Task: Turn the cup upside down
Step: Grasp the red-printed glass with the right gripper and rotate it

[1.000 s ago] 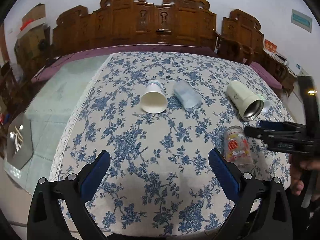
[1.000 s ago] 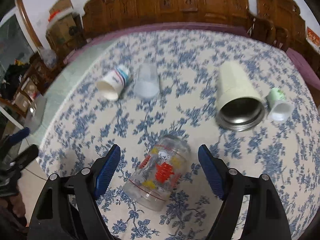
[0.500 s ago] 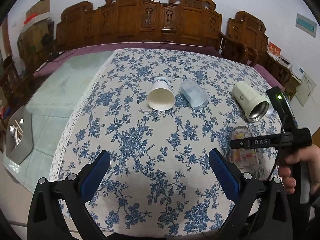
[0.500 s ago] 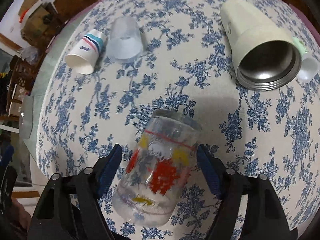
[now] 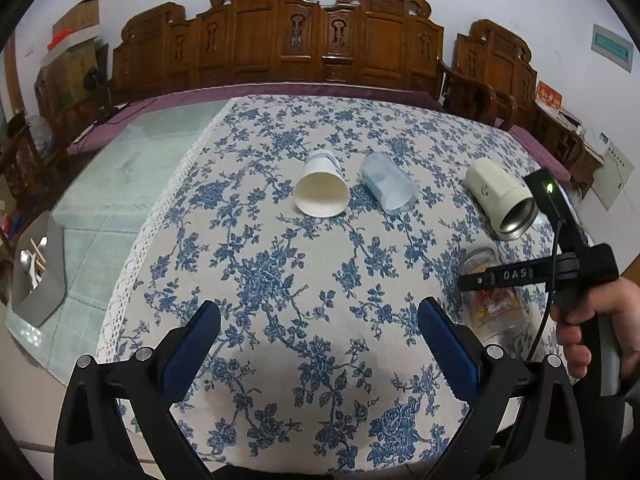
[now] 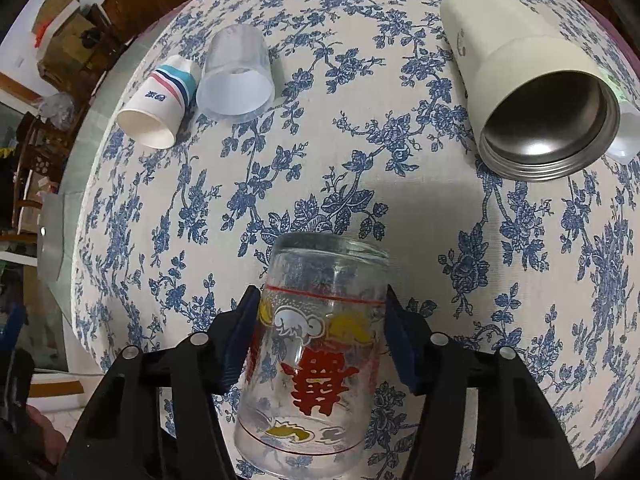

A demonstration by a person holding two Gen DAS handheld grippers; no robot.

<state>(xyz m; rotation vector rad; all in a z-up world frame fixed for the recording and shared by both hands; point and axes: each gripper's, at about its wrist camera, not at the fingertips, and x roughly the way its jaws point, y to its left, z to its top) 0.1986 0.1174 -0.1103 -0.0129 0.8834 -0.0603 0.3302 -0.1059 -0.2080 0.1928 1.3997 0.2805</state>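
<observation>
A clear glass cup (image 6: 316, 344) with red and yellow print lies on its side on the floral tablecloth (image 6: 360, 168). My right gripper (image 6: 320, 340) has its blue pads against both sides of the glass, closed on it. The glass (image 5: 494, 308) also shows in the left wrist view, under the right gripper (image 5: 472, 280). My left gripper (image 5: 318, 344) is open and empty above the near edge of the table.
A paper cup (image 5: 322, 190) (image 6: 160, 96), a clear plastic cup (image 5: 388, 188) (image 6: 238, 76) and a cream steel tumbler (image 5: 500, 198) (image 6: 528, 92) lie on their sides farther back. A small white cap (image 6: 624, 132) sits behind the tumbler. Carved wooden benches (image 5: 320, 40) line the wall.
My right gripper moved down and forward over the glass cup and closed its pads onto the sides. The left gripper stayed nearly still.
</observation>
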